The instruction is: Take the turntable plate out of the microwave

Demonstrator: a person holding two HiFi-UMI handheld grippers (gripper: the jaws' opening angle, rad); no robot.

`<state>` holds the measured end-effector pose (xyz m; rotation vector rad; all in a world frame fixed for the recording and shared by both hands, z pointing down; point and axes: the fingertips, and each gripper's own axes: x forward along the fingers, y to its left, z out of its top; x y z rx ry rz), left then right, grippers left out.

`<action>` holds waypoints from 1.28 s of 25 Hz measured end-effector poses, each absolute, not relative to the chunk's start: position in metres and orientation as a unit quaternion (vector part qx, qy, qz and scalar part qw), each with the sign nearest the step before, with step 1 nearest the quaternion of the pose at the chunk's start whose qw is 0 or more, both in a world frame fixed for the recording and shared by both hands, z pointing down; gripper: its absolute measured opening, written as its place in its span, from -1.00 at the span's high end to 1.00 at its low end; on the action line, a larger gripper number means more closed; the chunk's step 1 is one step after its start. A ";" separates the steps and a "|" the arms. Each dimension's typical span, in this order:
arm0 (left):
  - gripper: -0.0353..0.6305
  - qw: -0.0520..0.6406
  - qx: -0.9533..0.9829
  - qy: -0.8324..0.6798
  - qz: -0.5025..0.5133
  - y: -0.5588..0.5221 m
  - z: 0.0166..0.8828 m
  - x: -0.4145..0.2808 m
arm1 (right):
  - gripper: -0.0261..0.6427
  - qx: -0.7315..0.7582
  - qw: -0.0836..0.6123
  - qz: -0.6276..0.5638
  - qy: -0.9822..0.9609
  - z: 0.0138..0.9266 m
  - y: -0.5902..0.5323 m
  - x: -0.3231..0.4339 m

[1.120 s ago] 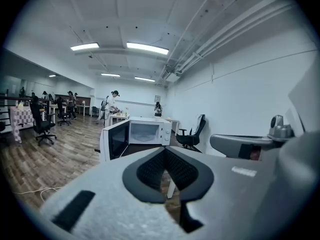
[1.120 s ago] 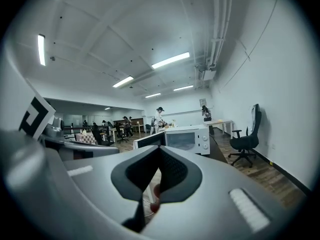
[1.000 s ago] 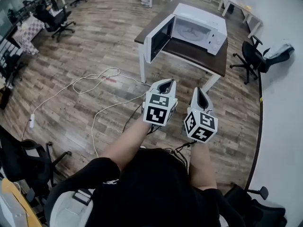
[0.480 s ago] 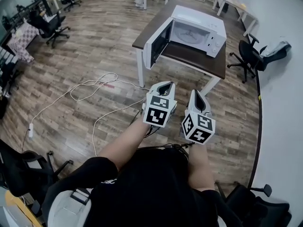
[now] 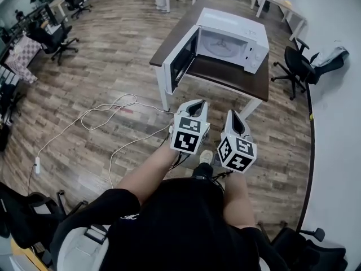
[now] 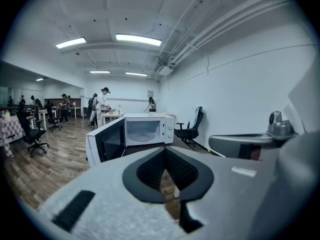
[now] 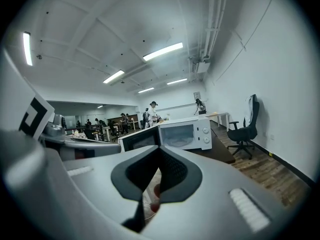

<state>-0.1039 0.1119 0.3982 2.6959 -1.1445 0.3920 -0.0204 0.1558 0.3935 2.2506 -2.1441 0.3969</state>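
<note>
The round, pale turntable plate lies flat inside the boxy white microwave. The microwave's dark-windowed door stands swung open at its 9 o'clock side. It sits on a dark brown desk with white legs, over a wood-plank floor. At 6 o'clock, well apart from the desk, the left tool and right tool each have their ribbed black jaws pressed together on nothing.

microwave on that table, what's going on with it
A person holds the left gripper and right gripper out in front, both shut and empty, well short of the microwave. It sits on a brown table with its door swung open, the turntable plate inside. Nothing is touched yet.
</note>
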 end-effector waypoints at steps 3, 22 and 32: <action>0.87 0.092 0.909 -0.384 0.136 0.080 0.400 -0.084 | 0.90 0.718 0.002 0.130 -0.684 0.394 0.124 0.000; 0.87 0.117 0.891 -0.411 0.152 -0.103 0.409 0.018 | 0.90 0.680 0.030 0.153 -0.716 0.402 -0.071 0.098; 0.87 0.151 0.874 -0.435 0.154 -0.170 0.429 0.061 | 0.90 0.653 0.051 0.162 -0.738 0.416 -0.141 0.144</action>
